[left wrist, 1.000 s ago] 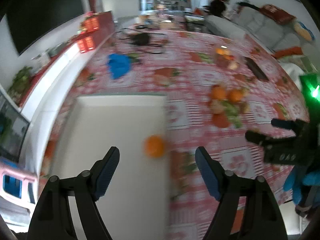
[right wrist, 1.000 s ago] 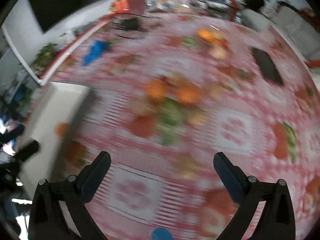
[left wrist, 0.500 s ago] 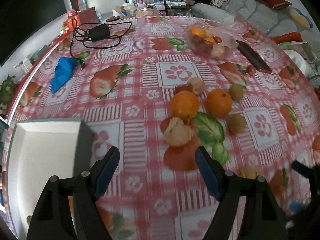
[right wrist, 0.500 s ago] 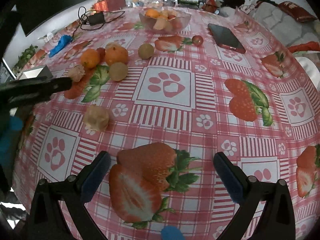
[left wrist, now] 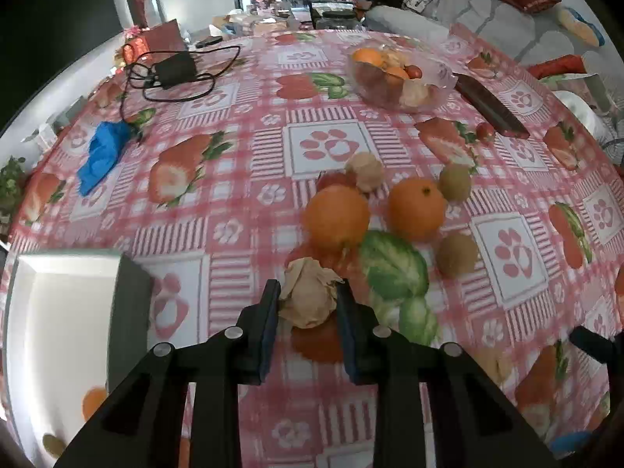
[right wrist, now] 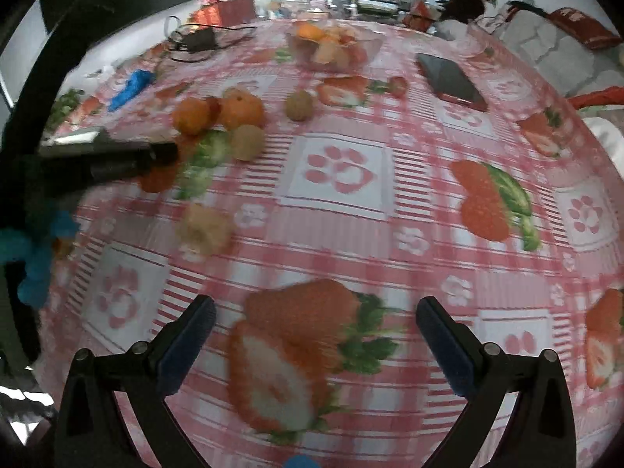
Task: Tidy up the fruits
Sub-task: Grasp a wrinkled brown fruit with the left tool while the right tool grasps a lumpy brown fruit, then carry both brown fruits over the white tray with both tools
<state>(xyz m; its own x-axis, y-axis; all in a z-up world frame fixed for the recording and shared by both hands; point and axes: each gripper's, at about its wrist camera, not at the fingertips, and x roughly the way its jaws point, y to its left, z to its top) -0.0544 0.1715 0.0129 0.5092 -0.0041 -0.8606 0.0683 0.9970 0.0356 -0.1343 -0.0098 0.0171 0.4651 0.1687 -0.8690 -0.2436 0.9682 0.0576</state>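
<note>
My left gripper (left wrist: 308, 300) is low over the tablecloth. Its jaws are closing around a papery husked fruit (left wrist: 306, 290), and both pads touch the husk. Just beyond lie two oranges (left wrist: 337, 216) (left wrist: 416, 208), two kiwis (left wrist: 455, 181) (left wrist: 456, 254) and a second husked fruit (left wrist: 364, 169). A white tray (left wrist: 58, 312) at the left holds an orange (left wrist: 93, 401). My right gripper (right wrist: 316, 312) is open above a printed strawberry with nothing between its fingers. A loose husked fruit (right wrist: 204, 228) lies ahead of it to the left.
A glass bowl (left wrist: 397, 78) of fruit stands at the back. Beside it lie a dark phone (left wrist: 491, 107) and a small red fruit (left wrist: 485, 130). A blue cloth (left wrist: 103, 154) and a charger with its cable (left wrist: 175, 68) are at the far left. A sofa stands beyond the table.
The left gripper swung from over the tray to the fruit cluster, dropped, and its wide jaws closed round the husked fruit. The right gripper settled over the cloth and stayed open.
</note>
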